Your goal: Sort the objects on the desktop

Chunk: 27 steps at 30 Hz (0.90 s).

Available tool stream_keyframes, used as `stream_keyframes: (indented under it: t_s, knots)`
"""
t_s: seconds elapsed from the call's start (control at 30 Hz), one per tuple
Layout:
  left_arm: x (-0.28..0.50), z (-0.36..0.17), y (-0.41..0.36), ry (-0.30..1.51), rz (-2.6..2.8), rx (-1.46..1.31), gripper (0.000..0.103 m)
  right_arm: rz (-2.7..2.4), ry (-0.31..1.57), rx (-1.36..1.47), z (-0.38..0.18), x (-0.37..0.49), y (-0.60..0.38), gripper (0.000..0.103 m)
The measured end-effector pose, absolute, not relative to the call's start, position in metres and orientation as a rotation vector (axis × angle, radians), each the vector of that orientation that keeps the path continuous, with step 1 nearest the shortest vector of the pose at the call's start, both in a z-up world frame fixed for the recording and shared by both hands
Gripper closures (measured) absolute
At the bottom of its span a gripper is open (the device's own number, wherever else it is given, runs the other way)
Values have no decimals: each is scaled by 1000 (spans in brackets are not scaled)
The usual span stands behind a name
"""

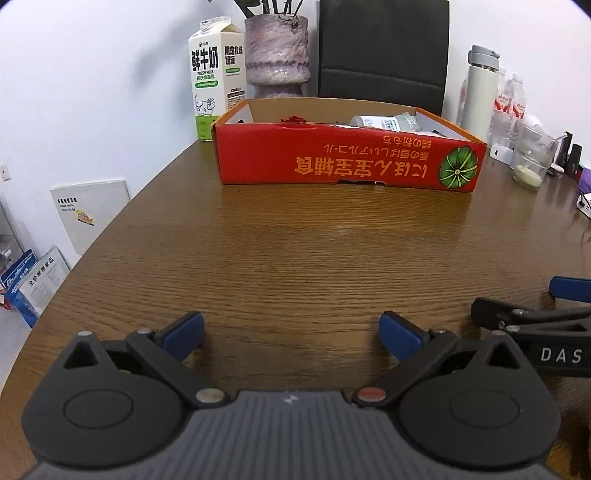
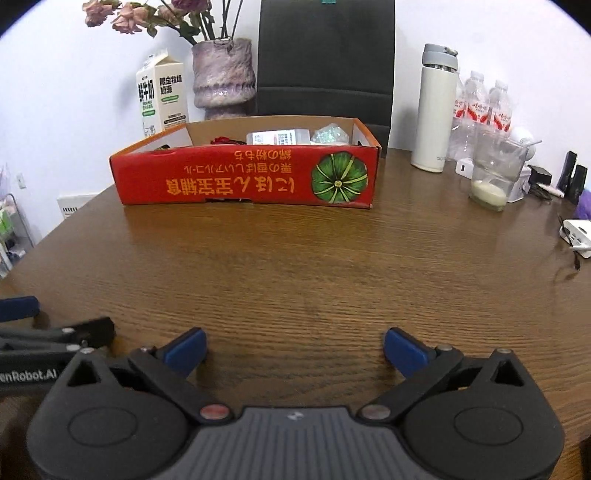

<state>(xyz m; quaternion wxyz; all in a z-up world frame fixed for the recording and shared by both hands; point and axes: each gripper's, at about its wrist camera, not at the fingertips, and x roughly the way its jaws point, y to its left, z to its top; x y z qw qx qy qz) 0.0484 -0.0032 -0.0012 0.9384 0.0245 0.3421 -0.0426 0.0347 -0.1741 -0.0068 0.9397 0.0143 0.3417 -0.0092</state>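
Both grippers, left gripper (image 1: pixel 291 332) and right gripper (image 2: pixel 294 349), hover low, fingers spread wide, nothing between them. Next pick looks like the glass cup (image 2: pixel 495 177), far right on the desk (image 2: pixel 295 266): rigid, slick, breakable, so clamp its mid-wall gently.

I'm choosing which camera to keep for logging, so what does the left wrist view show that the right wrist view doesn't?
Only the left wrist view: a white panel leaning on the wall and papers on the floor beside the table, plus the open left gripper.

Only the right wrist view: the pink flowers above the vase, three water bottles clearly, and the open right gripper.

Both: the red box with items inside, the milk carton, the white flask, the glass, the black chair and the bare wooden table.
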Motion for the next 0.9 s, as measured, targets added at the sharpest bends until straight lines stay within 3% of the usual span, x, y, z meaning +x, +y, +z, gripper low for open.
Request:
stream_keyframes:
  t_s: [0.9]
  knots:
    - [46, 0, -3, 700, -85, 43, 0, -11, 699, 31, -6, 33, -176, 0]
